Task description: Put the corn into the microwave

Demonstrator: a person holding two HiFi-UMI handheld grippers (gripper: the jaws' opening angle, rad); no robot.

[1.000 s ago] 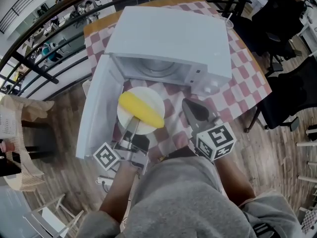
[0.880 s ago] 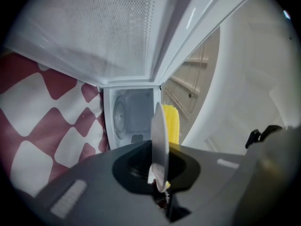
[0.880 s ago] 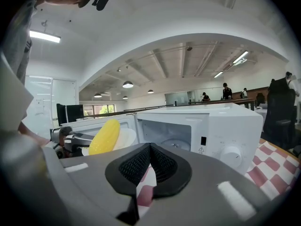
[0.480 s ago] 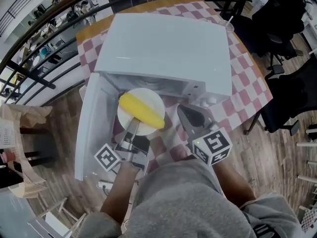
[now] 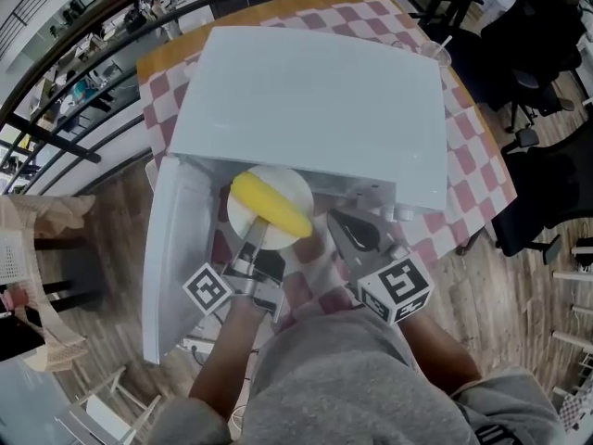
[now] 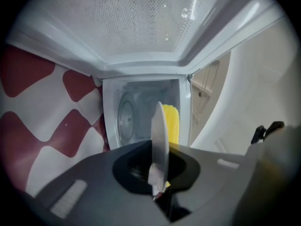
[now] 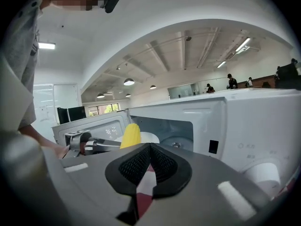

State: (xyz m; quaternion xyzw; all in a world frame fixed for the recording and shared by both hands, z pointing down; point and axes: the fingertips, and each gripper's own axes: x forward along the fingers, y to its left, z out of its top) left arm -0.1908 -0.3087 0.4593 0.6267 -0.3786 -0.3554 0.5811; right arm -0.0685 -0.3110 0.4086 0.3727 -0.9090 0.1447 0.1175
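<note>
A yellow corn cob (image 5: 271, 206) lies on a white plate (image 5: 288, 185). My left gripper (image 5: 257, 234) is shut on the plate's near rim and holds it level at the mouth of the white microwave (image 5: 315, 100). The plate's far edge sits under the microwave's top front edge. In the left gripper view the plate (image 6: 160, 135) stands edge-on between the jaws, with the corn (image 6: 172, 124) beside it and the cavity (image 6: 136, 109) straight ahead. My right gripper (image 5: 346, 226) is shut and empty, just right of the plate. In the right gripper view the corn (image 7: 131, 135) is in front of the cavity (image 7: 171, 128).
The microwave door (image 5: 176, 248) hangs open to the left, close beside the left gripper. The microwave stands on a red-and-white checked tablecloth (image 5: 468, 146). Its control panel (image 7: 263, 140) is on the right. Black chairs (image 5: 547, 184) stand to the right of the table.
Both grippers have moved forward toward the microwave. The plate with the corn has gone from in front of the opening to partly under the microwave's top edge.
</note>
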